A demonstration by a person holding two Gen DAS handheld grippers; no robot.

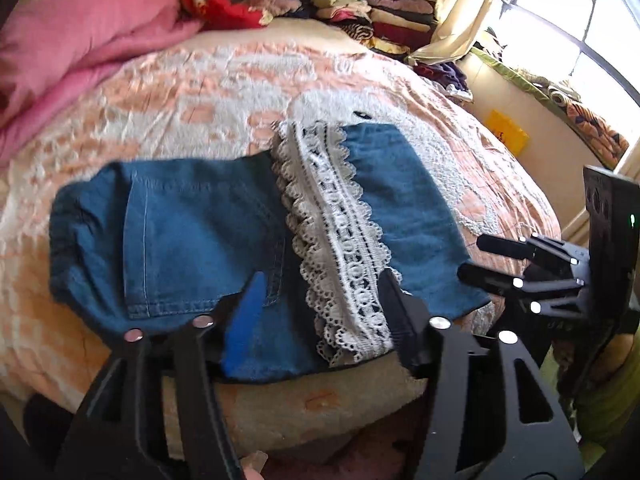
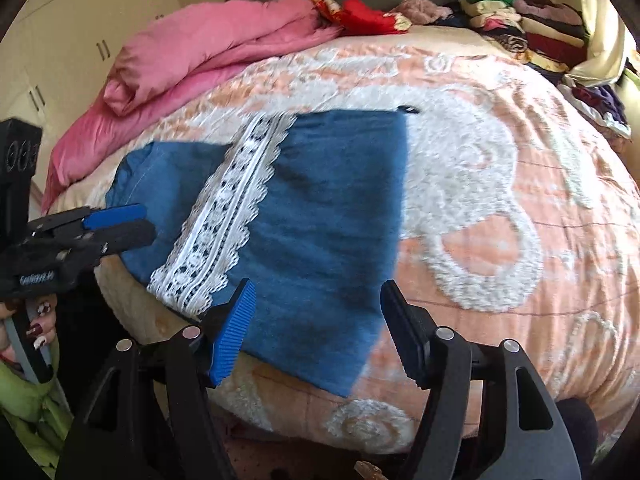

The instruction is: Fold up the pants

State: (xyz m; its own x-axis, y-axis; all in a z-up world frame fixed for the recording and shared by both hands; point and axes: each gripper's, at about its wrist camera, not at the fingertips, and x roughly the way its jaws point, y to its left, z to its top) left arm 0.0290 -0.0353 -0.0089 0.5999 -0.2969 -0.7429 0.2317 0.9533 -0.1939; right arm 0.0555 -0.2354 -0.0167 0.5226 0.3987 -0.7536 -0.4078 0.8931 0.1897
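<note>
Denim pants (image 1: 192, 236) with white lace trim (image 1: 340, 248), folded, lying on the peach bedspread (image 1: 192, 92) at its near edge. Left gripper (image 1: 324, 304) and right gripper (image 2: 316, 320): both spread wide over the pants' near edge, holding nothing. Pink quilt (image 2: 192, 52) and stacked clothes (image 2: 520, 24) beyond the pants, blurred.

A bed (image 2: 520, 208) with a peach-and-white spread carries everything. Folded denim pants (image 2: 328, 216) with a white lace band lie near its front edge. A pink quilt (image 2: 192, 52) is bunched at the far left, red cloth (image 2: 364, 14) lies far centre, and stacked clothes (image 2: 532, 28) sit far right.
</note>
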